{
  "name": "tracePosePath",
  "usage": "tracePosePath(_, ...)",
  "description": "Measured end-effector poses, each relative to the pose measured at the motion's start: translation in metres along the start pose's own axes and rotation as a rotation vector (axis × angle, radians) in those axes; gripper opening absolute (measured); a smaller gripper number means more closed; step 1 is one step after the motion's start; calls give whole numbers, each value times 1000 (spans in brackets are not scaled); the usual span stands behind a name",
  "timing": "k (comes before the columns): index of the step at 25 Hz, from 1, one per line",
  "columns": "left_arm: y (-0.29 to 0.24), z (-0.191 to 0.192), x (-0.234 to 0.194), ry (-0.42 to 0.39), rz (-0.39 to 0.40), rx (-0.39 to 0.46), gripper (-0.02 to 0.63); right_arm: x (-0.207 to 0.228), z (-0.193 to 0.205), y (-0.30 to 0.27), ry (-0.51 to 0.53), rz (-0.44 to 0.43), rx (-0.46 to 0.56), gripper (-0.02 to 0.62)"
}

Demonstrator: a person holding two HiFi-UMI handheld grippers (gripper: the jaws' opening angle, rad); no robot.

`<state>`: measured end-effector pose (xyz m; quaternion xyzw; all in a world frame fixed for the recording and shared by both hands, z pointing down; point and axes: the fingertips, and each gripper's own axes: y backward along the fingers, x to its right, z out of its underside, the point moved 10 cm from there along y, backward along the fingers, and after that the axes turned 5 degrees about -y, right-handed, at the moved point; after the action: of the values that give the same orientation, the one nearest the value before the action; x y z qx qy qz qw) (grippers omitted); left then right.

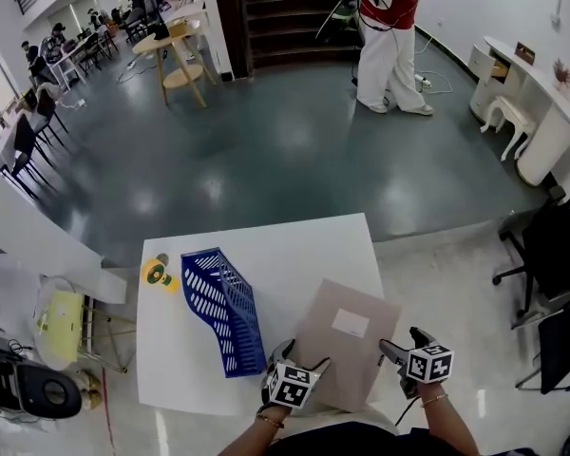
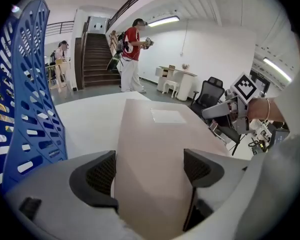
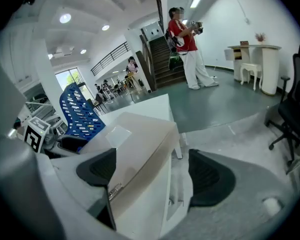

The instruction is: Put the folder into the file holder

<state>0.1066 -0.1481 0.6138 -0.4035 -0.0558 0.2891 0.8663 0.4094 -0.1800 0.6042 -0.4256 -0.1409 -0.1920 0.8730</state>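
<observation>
File holder (image 1: 223, 312) at 10 o'clock on the table (image 1: 266, 255). The folder (image 1: 347, 345) lies flat at 1 o'clock and overhangs the edge, so I judge an uneven pinch could tip it off. Left gripper (image 1: 304, 354) and right gripper (image 1: 402, 342) sit low and point forward, both gaping around its near corners and gripping nothing.

bare table (image 1: 280, 255) between file holder (image 1: 223, 307) and folder (image 1: 347, 345)
</observation>
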Motion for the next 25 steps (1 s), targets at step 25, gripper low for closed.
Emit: tracePosePath(25,-62,-42,44,8,46,30,420,111,-2,-78,-555,-768,-17,448)
